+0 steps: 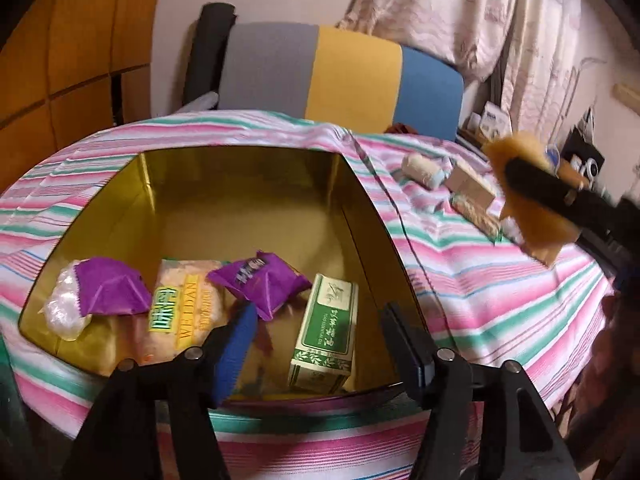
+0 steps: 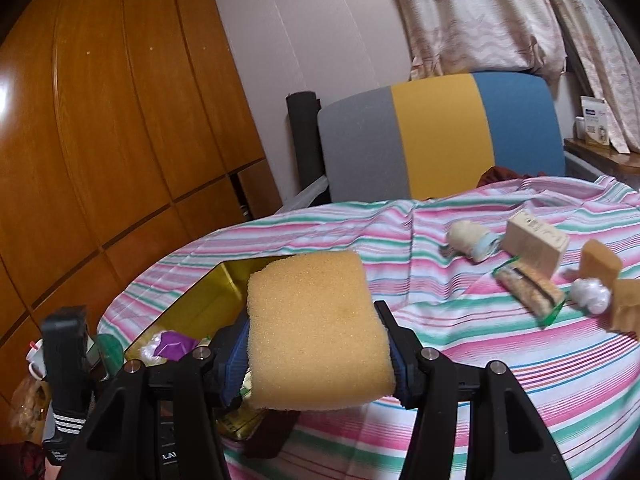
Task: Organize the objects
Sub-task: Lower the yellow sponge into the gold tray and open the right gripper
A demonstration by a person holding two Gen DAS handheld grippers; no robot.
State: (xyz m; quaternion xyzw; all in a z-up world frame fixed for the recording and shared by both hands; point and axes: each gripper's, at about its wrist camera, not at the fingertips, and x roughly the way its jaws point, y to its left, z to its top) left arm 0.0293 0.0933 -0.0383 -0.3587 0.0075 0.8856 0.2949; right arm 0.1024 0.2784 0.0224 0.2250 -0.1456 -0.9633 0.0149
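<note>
One yellow sponge [image 2: 316, 324] fills the right claw [image 2: 316, 344], whose jaws press its two sides; it is a thick, porous, rectangular block, slightly bowed, held above the striped cloth of the table [image 2: 500, 360], with the gold tin [image 1: 240, 200] behind it at about 9 o'clock. In the left wrist view the left claw [image 1: 320, 340] stands open with nothing between its jaws, over the tin's near end. Inside the tin lie two purple packets [image 1: 264, 284], a clear wrapped lump [image 1: 64, 304], an orange snack bag [image 1: 188, 308] and a green tea box [image 1: 324, 336], the box at the claw's 12 o'clock. At 2 o'clock, out on the cloth, sit a cream roll [image 1: 420, 170] and a pale box [image 1: 472, 186].
</note>
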